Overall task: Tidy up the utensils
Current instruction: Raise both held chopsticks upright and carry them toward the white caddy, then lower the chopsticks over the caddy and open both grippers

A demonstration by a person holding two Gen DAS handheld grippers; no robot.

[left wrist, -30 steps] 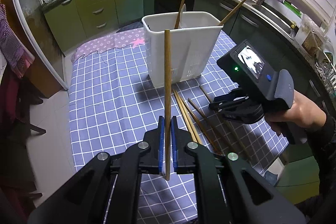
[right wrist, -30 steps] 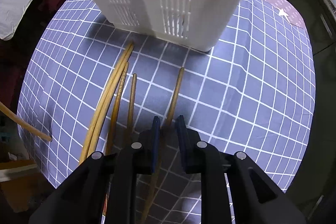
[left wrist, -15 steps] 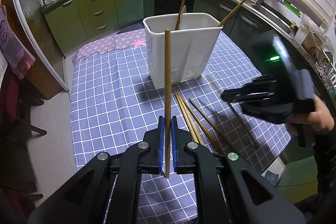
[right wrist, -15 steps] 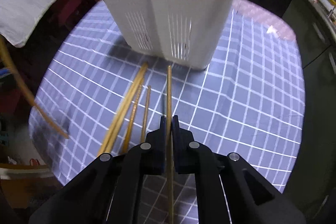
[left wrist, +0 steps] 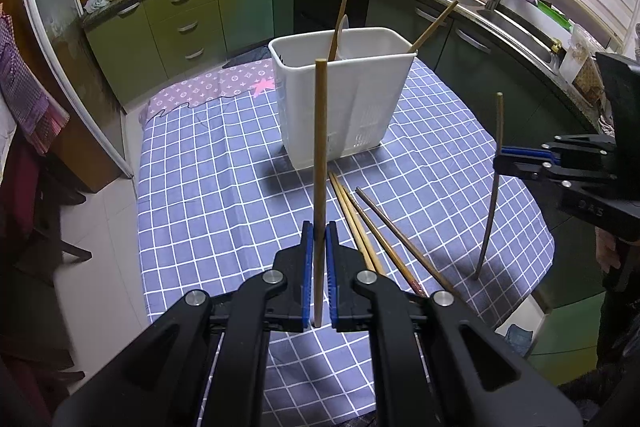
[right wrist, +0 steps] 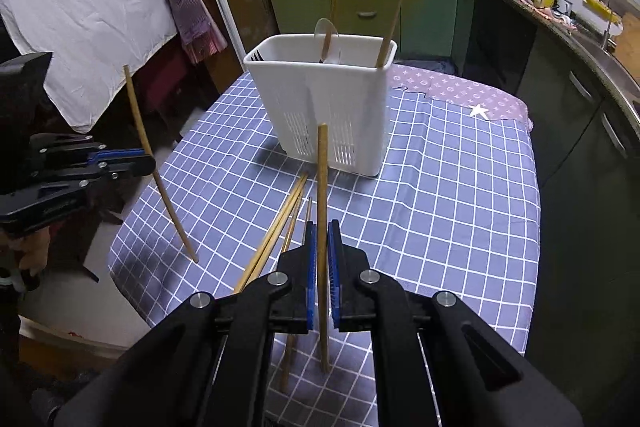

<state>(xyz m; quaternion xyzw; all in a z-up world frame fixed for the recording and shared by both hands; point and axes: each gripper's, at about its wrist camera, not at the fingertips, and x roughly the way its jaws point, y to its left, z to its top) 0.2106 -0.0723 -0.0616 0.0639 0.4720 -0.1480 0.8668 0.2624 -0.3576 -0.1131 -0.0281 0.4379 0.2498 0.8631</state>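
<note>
A white utensil holder (left wrist: 344, 103) stands on the blue checked tablecloth (left wrist: 224, 187) and holds two chopsticks and a spoon; it also shows in the right wrist view (right wrist: 324, 107). My left gripper (left wrist: 319, 231) is shut on a wooden chopstick (left wrist: 320, 147) held upright. My right gripper (right wrist: 322, 227) is shut on another chopstick (right wrist: 322, 179), upright above the table. It shows at the right of the left wrist view (left wrist: 499, 163). Three loose chopsticks (left wrist: 372, 223) lie on the cloth in front of the holder.
A pink patterned cloth (left wrist: 208, 87) covers the table's far end. Green kitchen cabinets (left wrist: 180, 19) and a counter with a sink (left wrist: 512, 15) surround the table. A white sheet (right wrist: 80, 19) hangs at the left of the right wrist view.
My right gripper closed on a chopstick lying on the cloth, lifted it and turned it upright. My left gripper has kept its chopstick nearly still.
</note>
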